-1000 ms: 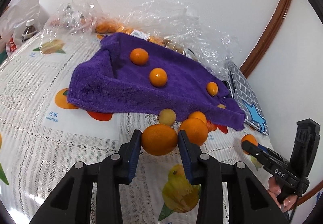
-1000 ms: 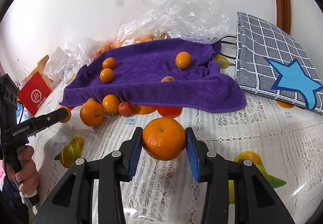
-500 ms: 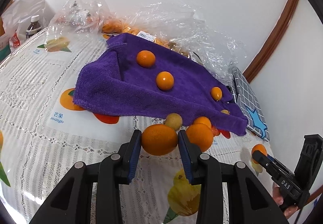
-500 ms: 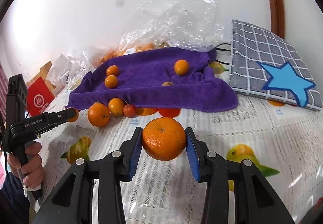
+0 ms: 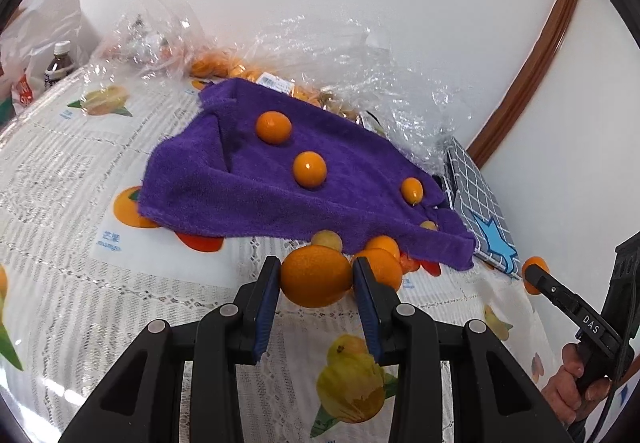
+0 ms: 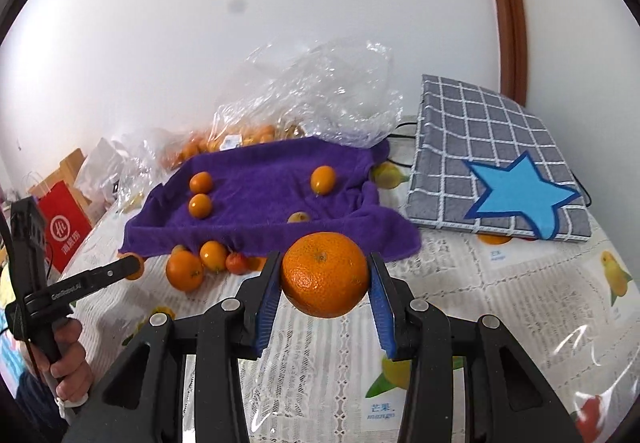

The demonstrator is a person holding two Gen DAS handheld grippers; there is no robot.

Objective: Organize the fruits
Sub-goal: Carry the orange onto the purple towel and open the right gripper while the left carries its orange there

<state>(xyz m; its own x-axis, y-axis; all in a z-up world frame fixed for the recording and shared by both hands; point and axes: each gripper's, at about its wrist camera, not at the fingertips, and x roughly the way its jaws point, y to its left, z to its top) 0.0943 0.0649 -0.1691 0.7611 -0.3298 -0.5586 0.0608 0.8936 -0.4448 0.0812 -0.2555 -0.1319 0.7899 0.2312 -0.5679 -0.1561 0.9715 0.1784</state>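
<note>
My left gripper (image 5: 316, 277) is shut on a large orange (image 5: 316, 277) and holds it above the table in front of the purple towel (image 5: 256, 183). My right gripper (image 6: 325, 275) is shut on another large orange (image 6: 325, 275), held above the table. Small oranges (image 5: 309, 169) lie on the towel, also seen in the right wrist view (image 6: 200, 206). More fruit (image 6: 185, 270) lies on the table at the towel's (image 6: 260, 203) front edge. Each view shows the other gripper at its side.
A clear plastic bag with oranges (image 6: 312, 95) lies behind the towel. A grey checked cushion with a blue star (image 6: 500, 171) lies to the right. A red paper bag (image 6: 64, 231) and a bottle (image 5: 58, 63) stand at the left. A lace tablecloth (image 5: 80, 243) covers the table.
Both grippers have risen with their oranges held. The views have drawn back and up from the towel and the fruit on the table.
</note>
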